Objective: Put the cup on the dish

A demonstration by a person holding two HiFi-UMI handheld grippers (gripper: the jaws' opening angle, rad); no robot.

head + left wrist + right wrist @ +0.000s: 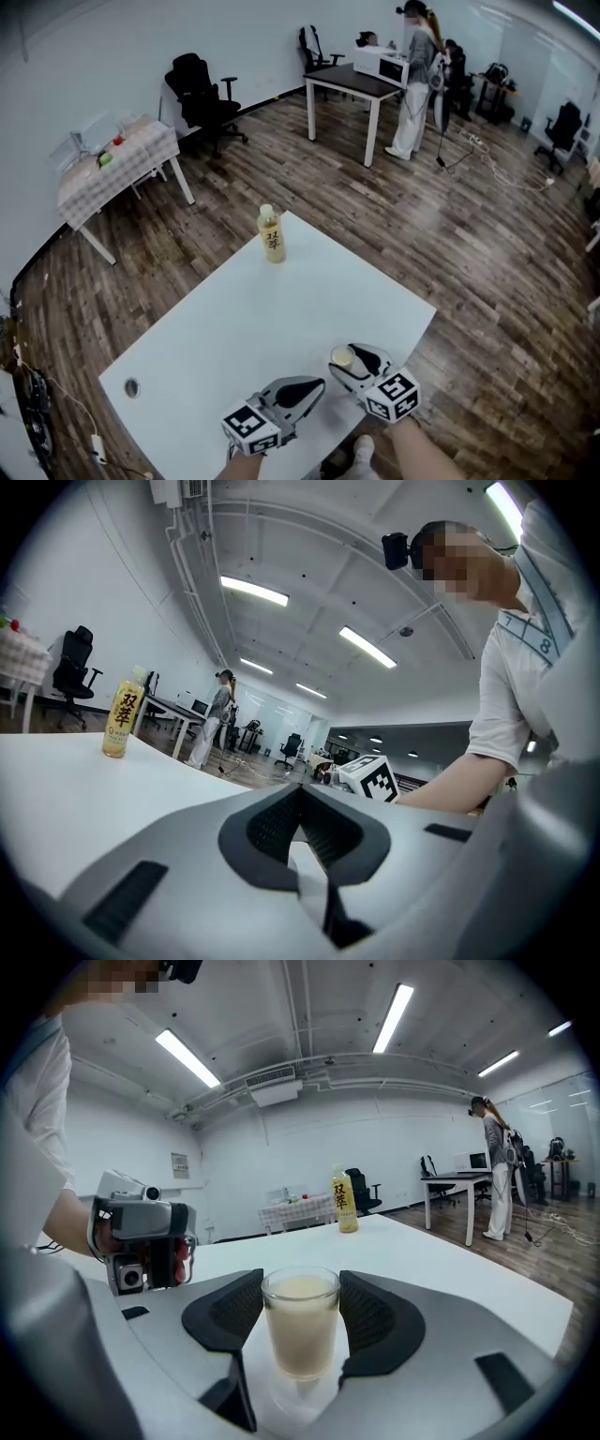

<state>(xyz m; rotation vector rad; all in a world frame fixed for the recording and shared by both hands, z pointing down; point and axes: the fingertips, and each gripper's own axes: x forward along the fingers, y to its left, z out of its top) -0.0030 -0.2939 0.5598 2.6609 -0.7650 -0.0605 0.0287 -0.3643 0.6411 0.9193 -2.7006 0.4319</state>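
Note:
A small clear cup (300,1327) of pale yellowish drink stands between the pads of my right gripper (300,1297), which press on both its sides. In the head view the cup (342,356) and the right gripper (347,364) are over the white table's (234,319) near edge. Just to the left, my left gripper (317,386) points toward the right one. Its jaws are shut together with nothing between them, as the left gripper view (302,797) shows. No dish is visible in any view.
A yellow drink bottle (272,234) stands upright at the table's far corner. Beyond are a checked-cloth table (117,159), a black office chair (202,94), a white desk (361,82) and a standing person (417,80). Wood floor surrounds the table.

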